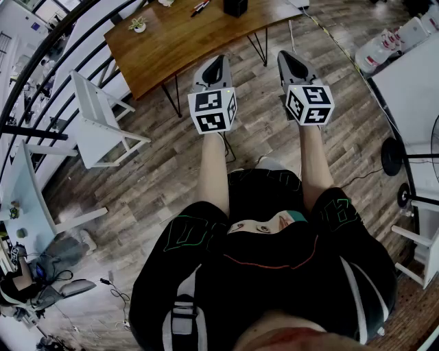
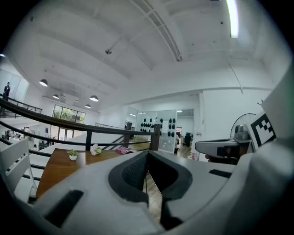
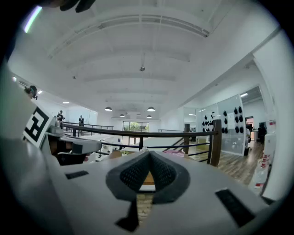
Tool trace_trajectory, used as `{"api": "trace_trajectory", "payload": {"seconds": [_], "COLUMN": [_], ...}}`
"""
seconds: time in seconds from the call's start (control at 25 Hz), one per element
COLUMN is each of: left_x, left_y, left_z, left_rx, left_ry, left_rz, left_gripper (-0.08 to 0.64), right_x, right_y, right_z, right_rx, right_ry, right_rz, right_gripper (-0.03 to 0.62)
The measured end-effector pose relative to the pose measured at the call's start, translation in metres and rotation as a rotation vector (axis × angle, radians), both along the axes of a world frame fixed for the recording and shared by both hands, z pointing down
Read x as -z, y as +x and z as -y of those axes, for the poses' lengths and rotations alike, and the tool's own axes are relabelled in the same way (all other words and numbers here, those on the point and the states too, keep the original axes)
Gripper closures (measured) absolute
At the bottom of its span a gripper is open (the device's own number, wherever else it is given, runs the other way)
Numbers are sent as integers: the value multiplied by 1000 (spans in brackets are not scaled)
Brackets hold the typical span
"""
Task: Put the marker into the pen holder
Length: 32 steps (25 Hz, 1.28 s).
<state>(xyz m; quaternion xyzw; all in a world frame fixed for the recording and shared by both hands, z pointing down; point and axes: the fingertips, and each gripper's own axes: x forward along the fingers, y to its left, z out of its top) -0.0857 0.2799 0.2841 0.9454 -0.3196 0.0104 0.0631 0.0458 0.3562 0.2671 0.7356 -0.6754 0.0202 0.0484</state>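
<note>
Wood floor [image 1: 171, 158], table [image 1: 185, 41] with black pen holder [image 1: 235, 7], left gripper [image 1: 218, 62] and right gripper [image 1: 289, 59] pressed together

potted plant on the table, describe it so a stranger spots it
Find the long brown wooden table at the top of the head view. Near its left end stands the potted plant: tiny, white pot, the only green thing on it.

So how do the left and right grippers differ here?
In the head view the left gripper reaches the near edge of the wooden table; the right gripper shows over floor, short of it. The left gripper view shows broad tabletop; the right gripper view only slivers beside its jaws. Both are shut, empty.
</note>
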Motion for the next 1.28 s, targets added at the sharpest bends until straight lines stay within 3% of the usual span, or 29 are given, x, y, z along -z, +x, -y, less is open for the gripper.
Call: {"api": "trace_trajectory", "payload": {"seconds": [0.28,0.96,1.28], "left_x": [0,-11,-12], "left_y": [-3,-17,-19], "left_z": [2,21,32], "left_rx": [-21,34,43], "left_ry": [26,-53,-49], "left_rz": [9,-42,-54], "left_gripper": [552,552,552], "right_x": [1,0,5], "right_y": [-6,-5,-9], "right_z": [3,5,23], "right_rx": [-15,-13,16], "right_ry": [23,-32,-29], "right_rz": [21,-37,-59], "right_gripper": [586,586,586]}}
